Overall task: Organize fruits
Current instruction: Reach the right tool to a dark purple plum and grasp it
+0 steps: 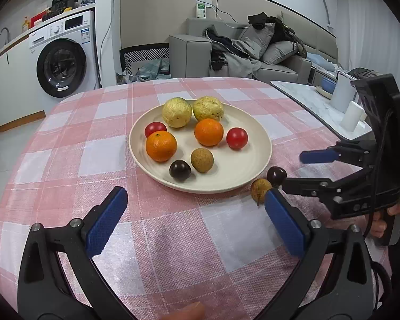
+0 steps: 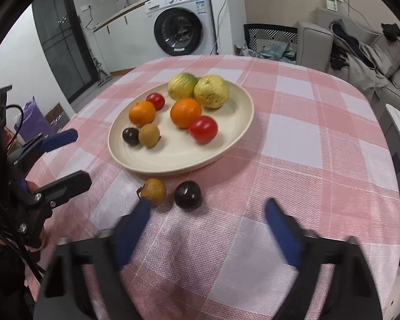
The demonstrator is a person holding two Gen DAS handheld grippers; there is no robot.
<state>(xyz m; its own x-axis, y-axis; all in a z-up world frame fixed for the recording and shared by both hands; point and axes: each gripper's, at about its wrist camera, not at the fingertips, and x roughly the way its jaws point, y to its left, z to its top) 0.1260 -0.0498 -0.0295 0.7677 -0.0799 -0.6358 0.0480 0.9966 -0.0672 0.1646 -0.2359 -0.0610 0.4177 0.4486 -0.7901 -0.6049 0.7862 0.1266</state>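
With most fruit already paired on the plate (image 2: 242, 98), both grippers, left (image 1: 197, 213) and right (image 2: 208, 210), stood spread and empty, the right near the stray longan (image 2: 154, 190) and plum (image 2: 188, 194) just off its rim.

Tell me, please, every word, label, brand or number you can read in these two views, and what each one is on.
No text can be read for certain.
washing machine: brand mark, panel display and blue sticker, all too small.
Its door label: blurred.
wall panel: green-and-white, illegible.
bottles on the counter: labels too small.
The fruits and plate bear none.
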